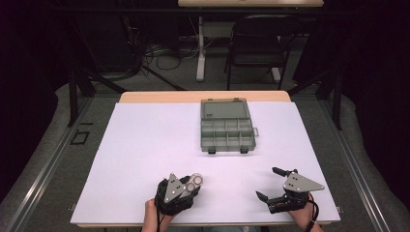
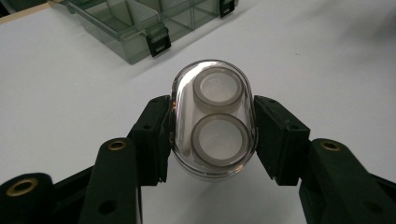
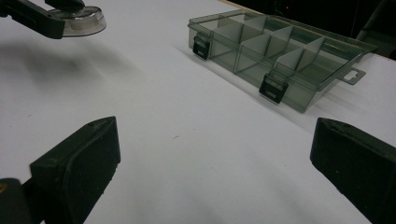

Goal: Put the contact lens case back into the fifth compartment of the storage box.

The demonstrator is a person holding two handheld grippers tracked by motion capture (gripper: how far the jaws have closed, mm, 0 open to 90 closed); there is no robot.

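A clear oval plastic case (image 2: 214,119) with two round grey-rimmed wells sits squeezed between the black jaws of my left gripper (image 2: 212,135), held just above the white table. From above, the same case (image 1: 194,181) pokes out of my left gripper (image 1: 186,186) near the front edge. My right gripper (image 1: 269,183) rests at the front right with its jaws wide apart and nothing between them. In the right gripper view its fingers (image 3: 77,161) frame bare table, and the held case (image 3: 79,19) shows at the top left.
A smoky clear compartment box (image 1: 227,126) lies open at the table's far middle, lid folded back, with two black latches (image 3: 272,88) on its near wall. White sheet (image 1: 145,145) covers the table. A chair (image 1: 256,43) and desk legs stand beyond the far edge.
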